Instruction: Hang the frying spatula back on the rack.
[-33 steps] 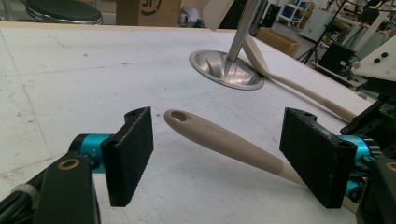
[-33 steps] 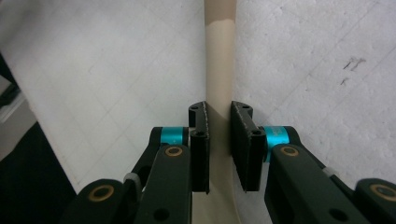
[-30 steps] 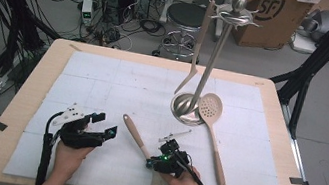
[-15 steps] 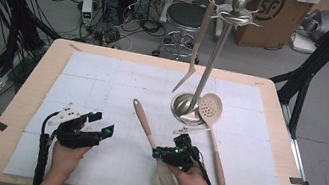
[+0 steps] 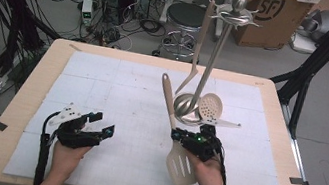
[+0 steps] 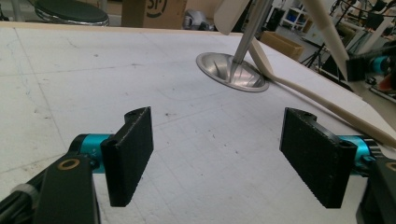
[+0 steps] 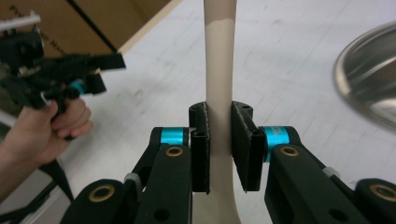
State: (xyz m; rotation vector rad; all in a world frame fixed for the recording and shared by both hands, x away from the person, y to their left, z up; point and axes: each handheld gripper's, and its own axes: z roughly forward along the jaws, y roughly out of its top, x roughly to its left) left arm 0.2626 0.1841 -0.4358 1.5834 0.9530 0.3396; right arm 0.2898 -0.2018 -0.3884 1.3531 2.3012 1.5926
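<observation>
My right gripper point(image 5: 176, 136) point(image 7: 219, 135) is shut on the neck of a beige slotted spatula point(image 5: 179, 165) point(image 7: 220, 60). The spatula is lifted off the table, blade toward the person's hand and handle tilted up toward the metal utensil stand point(image 5: 210, 64). A beige utensil point(image 5: 200, 42) hangs from the stand's top hooks. A perforated beige skimmer point(image 5: 211, 105) point(image 6: 317, 100) lies on the table by the stand's round base point(image 6: 232, 72) point(image 7: 373, 79). At the front left my left gripper point(image 5: 102, 122) point(image 6: 223, 156) hovers low over the mat, open with nothing between its jaws.
A white mat point(image 5: 117, 89) covers the wooden table point(image 5: 43, 77). Behind the far edge stand a stool point(image 5: 185, 17) and a cardboard box point(image 5: 267, 13). Black frame legs point(image 5: 307, 76) rise at the right.
The right gripper has raised the spatula off the table and swung its handle up toward the stand. The left gripper has stayed where it was.
</observation>
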